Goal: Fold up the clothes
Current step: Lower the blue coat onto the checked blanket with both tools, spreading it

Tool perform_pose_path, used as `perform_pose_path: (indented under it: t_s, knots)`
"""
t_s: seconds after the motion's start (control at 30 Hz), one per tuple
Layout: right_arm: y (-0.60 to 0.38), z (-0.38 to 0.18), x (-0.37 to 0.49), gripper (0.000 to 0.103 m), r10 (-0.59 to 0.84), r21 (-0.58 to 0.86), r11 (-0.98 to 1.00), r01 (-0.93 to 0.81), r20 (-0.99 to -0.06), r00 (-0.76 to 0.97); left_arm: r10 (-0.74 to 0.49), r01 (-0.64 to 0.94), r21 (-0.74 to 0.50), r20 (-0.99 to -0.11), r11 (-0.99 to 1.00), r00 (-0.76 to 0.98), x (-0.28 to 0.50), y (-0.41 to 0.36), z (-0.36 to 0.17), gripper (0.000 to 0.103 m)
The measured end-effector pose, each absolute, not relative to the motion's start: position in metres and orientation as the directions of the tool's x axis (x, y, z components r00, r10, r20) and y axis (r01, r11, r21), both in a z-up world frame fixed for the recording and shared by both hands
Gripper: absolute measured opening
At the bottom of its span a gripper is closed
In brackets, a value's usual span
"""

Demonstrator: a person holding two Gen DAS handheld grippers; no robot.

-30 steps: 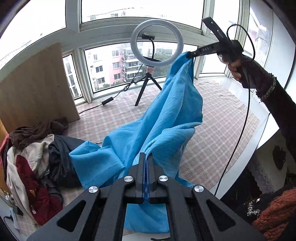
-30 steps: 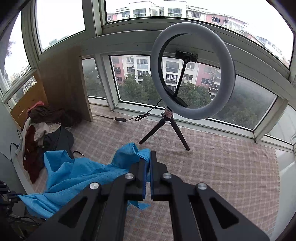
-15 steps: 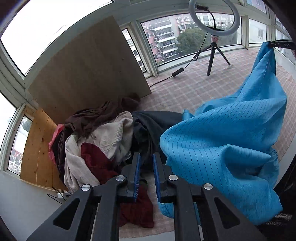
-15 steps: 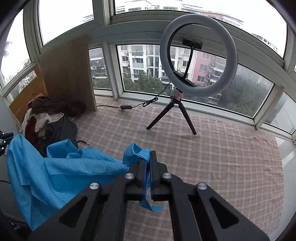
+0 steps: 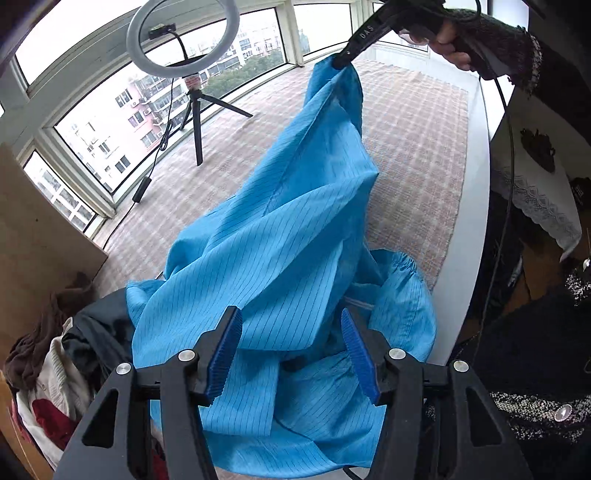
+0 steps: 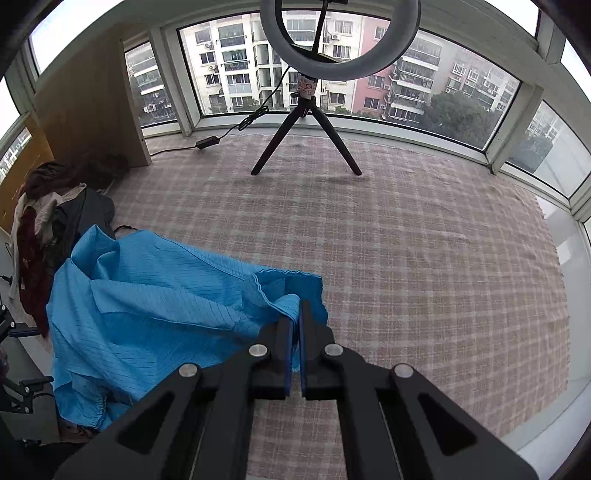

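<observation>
Two wrist fisheyes, both pitched down.
My left looks close over the blue garment [image 5: 280, 258]; my right looks across the checked mat [image 6: 406, 240]; ring light [image 5: 183, 33] at 12 o'clock in both.

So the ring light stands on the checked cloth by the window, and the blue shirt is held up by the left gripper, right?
Not quite. The right gripper holds the blue shirt up, pinching one corner. The left gripper is opening, its pads not pressing the cloth. The left wrist view shows this. The ring light does stand on the checked cloth by the window.
</observation>
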State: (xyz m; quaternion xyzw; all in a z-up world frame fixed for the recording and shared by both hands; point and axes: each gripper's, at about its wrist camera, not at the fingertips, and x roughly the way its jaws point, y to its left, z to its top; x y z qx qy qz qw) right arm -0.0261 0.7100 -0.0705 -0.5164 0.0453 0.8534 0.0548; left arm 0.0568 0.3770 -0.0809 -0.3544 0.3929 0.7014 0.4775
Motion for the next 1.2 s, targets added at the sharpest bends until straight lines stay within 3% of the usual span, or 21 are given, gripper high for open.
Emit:
perform_pose_path:
  t_s: [0.13, 0.17, 0.2, 0.23, 0.3, 0.5, 0.67, 0.87, 1.2]
  knots:
    - [0.706, -0.067, -0.023, 0.002, 0.049, 0.013, -0.991, -0.13, -0.885, -0.462, 0.321, -0.945, 0.238, -0.898, -0.223, -0.302, 0.055, 0.393, -0.119, 0.055]
    - [0.704, -0.066, -0.023, 0.002, 0.05, 0.01, -0.992, -0.126, -0.885, -0.464, 0.307, -0.942, 0.254, -0.898, -0.22, -0.314, 0.055, 0.395, -0.127, 0.049]
    - [0.703, -0.065, -0.023, 0.002, 0.05, 0.008, -0.993, -0.121, -0.884, -0.465, 0.286, -0.939, 0.262, -0.903, -0.222, -0.32, 0.053, 0.398, -0.135, 0.022]
    - [0.701, -0.064, -0.023, 0.002, 0.05, 0.006, -0.993, -0.117, -0.882, -0.468, 0.262, -0.937, 0.252, -0.913, -0.24, -0.313, 0.049, 0.399, -0.139, 0.001]
    - [0.698, -0.061, -0.023, 0.002, 0.051, 0.001, -0.994, -0.109, -0.879, -0.474, 0.247, -0.935, 0.218, -0.925, -0.278, -0.289, 0.043, 0.397, -0.137, 0.0]
    - [0.699, -0.059, -0.013, 0.002, 0.058, -0.006, -0.994, -0.105, -0.865, -0.499, 0.414, -0.942, 0.132, -0.873, -0.308, -0.258, 0.063, 0.356, -0.034, 0.0]
    - [0.701, -0.075, 0.019, 0.002, 0.004, 0.061, -0.991, -0.115, -0.867, -0.498, 0.44, -0.943, 0.105, -0.865, -0.316, -0.243, 0.064, 0.323, 0.034, 0.0]
    - [0.697, -0.13, 0.075, 0.002, -0.056, 0.136, -0.978, -0.16, -0.904, -0.423, 0.326, -0.943, 0.196, -0.903, -0.269, -0.28, 0.005, 0.363, 0.016, 0.0]
    - [0.734, -0.176, 0.111, 0.002, 0.032, 0.094, -0.935, -0.342, -0.938, -0.345, 0.192, -0.967, 0.251, -0.948, -0.036, -0.253, -0.064, 0.542, -0.098, 0.0]
